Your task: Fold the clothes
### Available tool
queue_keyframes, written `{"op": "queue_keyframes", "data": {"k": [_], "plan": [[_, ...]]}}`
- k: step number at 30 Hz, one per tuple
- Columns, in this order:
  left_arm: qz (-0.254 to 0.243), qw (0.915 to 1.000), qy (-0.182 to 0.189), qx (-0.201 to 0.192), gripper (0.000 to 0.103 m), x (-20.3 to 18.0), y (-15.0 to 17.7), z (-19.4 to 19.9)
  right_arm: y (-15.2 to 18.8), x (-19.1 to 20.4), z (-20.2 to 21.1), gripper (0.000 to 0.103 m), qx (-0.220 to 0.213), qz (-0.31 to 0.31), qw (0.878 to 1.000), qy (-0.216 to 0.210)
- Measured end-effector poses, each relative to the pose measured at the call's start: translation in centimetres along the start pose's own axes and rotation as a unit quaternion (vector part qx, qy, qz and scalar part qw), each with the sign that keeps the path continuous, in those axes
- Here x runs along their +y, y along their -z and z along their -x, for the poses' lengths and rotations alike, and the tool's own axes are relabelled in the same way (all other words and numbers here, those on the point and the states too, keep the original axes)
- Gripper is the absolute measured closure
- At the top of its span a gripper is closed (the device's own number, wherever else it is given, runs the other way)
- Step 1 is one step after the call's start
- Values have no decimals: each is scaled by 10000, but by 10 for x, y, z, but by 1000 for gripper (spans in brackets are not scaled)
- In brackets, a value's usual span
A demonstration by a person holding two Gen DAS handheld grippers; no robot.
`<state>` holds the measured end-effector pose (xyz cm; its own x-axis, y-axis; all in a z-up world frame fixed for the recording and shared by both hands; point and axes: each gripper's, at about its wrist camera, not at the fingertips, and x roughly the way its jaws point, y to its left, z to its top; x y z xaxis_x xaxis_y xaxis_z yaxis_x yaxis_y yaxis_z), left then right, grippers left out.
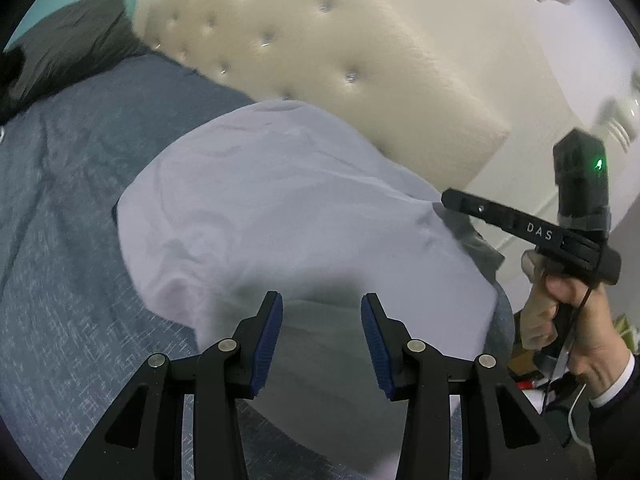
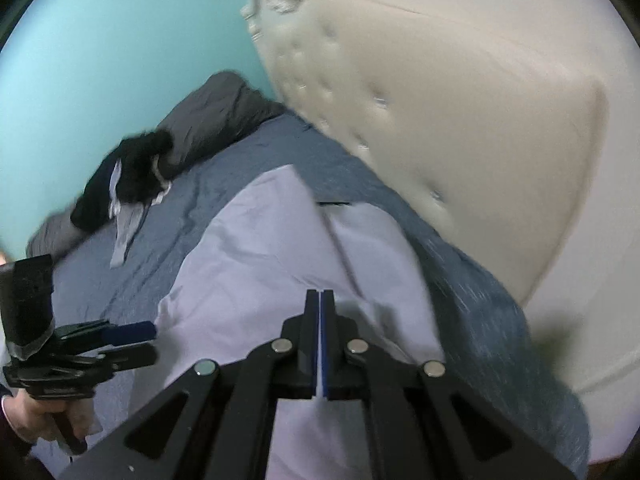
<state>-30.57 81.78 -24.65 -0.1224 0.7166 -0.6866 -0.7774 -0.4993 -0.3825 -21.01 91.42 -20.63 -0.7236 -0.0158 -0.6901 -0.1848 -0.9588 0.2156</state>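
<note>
A pale lavender garment [image 1: 280, 208] [image 2: 260, 264] lies spread on the blue bedspread [image 1: 60, 240] [image 2: 208, 184], with a fold ridge running up its middle. My left gripper [image 1: 324, 340] [image 2: 150, 342] hovers open over the garment's near edge, nothing between its blue pads [image 1: 268, 340]. My right gripper [image 2: 320, 304] [image 1: 448, 197] is shut at the garment's right edge. A thin sliver of pale cloth shows between its pads, and the fabric rises toward its tip. A hand [image 1: 580, 320] holds its handle.
A cream tufted headboard [image 1: 320, 40] [image 2: 460, 120] stands behind the bed. A grey pillow [image 1: 80, 32] [image 2: 216, 108] and a heap of dark clothes [image 2: 136, 168] lie at the far side by the teal wall [image 2: 100, 60]. Clutter sits on the floor [image 1: 532, 376] at the right.
</note>
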Motion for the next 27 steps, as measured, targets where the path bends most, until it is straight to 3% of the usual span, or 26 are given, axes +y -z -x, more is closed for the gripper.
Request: {"op": "queue_keyframes", "data": {"k": [4,6,12,21,27], "plan": [[69,10000,-39,17,58,10,2,2,-16,11,-27,103,371,200,9990,162],[146,9998,-43,99,58,17,4,-4,-9,4,-43,103,655,196,9966,455],[232,9994,1,238,58,28,9,-16,5,-23,-58,103,862,-318,9942,554],[126,9999,26,37,58,21,8,14,15,-24,17,103,184,-236,9991,286],[72,9997,217,78,57,4,16,21,42,-30,26,103,268,-159,9980,548]]}}
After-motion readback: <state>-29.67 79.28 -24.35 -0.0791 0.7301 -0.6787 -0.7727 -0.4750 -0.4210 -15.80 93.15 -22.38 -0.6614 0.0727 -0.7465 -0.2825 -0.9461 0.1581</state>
